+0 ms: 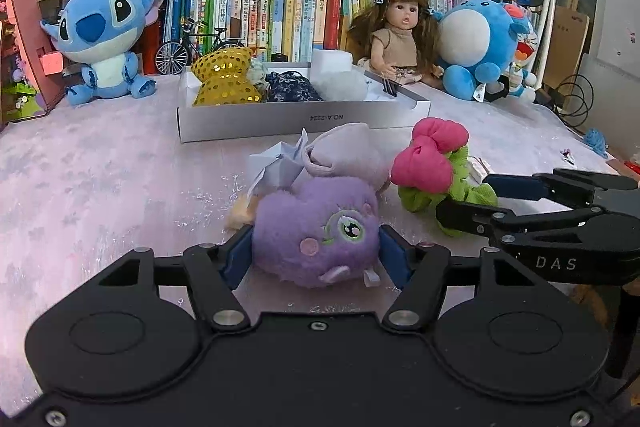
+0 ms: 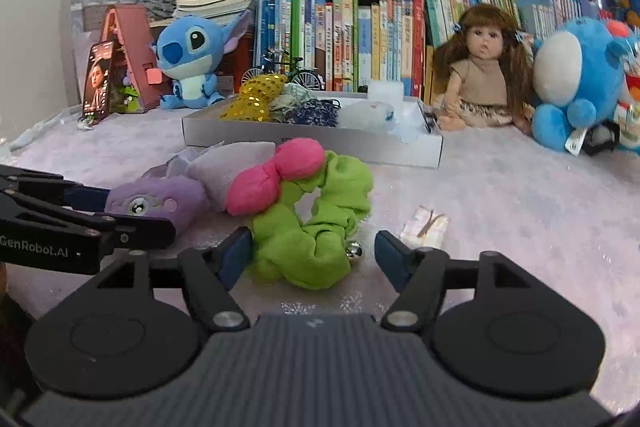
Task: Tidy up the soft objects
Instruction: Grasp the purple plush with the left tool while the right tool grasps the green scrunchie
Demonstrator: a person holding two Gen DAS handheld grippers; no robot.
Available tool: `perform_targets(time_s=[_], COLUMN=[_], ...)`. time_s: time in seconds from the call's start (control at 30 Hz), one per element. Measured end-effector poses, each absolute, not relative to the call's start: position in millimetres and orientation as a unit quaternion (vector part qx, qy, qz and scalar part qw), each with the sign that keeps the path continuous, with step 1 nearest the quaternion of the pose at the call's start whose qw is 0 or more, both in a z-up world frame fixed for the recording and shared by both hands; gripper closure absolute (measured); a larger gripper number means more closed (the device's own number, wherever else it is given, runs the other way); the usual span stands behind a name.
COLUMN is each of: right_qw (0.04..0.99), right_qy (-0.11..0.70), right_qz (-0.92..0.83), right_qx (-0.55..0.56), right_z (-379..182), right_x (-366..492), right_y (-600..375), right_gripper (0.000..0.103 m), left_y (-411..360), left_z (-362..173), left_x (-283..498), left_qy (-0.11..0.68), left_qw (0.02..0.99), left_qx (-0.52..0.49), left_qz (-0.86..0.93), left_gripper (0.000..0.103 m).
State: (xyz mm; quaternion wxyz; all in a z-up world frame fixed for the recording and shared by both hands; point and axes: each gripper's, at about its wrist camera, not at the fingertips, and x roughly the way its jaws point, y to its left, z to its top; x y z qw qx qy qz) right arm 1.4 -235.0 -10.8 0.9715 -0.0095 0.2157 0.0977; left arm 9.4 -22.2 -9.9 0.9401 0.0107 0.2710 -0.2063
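A purple plush toy [image 1: 316, 231] lies on the pale pink tablecloth, and my left gripper [image 1: 314, 239] is shut on it, its blue pads pressing both sides. A pale lilac pouch [image 1: 348, 151] rests just behind the toy. To the right lies a green scrunchie [image 2: 312, 227] with a pink bow [image 2: 276, 175]. My right gripper [image 2: 312, 239] stands open around the scrunchie: the left pad touches the fabric, the right pad is clear of it. Behind them a shallow white box [image 1: 300, 121] holds a gold sequin bow [image 1: 222, 75], a dark floral pouch and a white fluffy item.
A blue Stitch plush [image 1: 104, 39] sits back left, with a doll [image 1: 400, 31] and a round blue plush [image 1: 476, 43] back right. Books line the back. A small card with hairpins [image 2: 426, 227] lies right of my right gripper. Cables hang at the table's far right edge.
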Motion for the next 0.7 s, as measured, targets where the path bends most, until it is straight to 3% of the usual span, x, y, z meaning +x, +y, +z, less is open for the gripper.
perform_targets(time_s=[0.3,0.47,0.53,0.7], right_qw=[0.969,0.968,0.967,0.970], right_qy=[0.223,0.227,0.230,0.218], right_qz=[0.102,0.108,0.110,0.103], right_qx=[-0.012,-0.009,-0.005,0.002], right_z=[-13.2,-12.2,-11.8,-6.6], right_x=[4.6,4.5,4.3,1.4], right_y=[-229.8,-227.3,-228.0,-230.5], right_gripper=[0.022,0.042,0.055,0.066], left_y=[-22.3,-19.8,-19.4,-17.6], left_z=[-9.6,-7.6,-6.2,1.1], left_x=[6.1,2.0,-0.5,-2.7], left_qy=[0.267,0.259,0.253,0.244], left_qw=[0.942,0.945,0.948,0.952], left_qx=[0.007,0.011,0.016,0.014], left_qz=[-0.203,-0.198,-0.191,-0.185], left_gripper=[0.041,0.042,0.042,0.042])
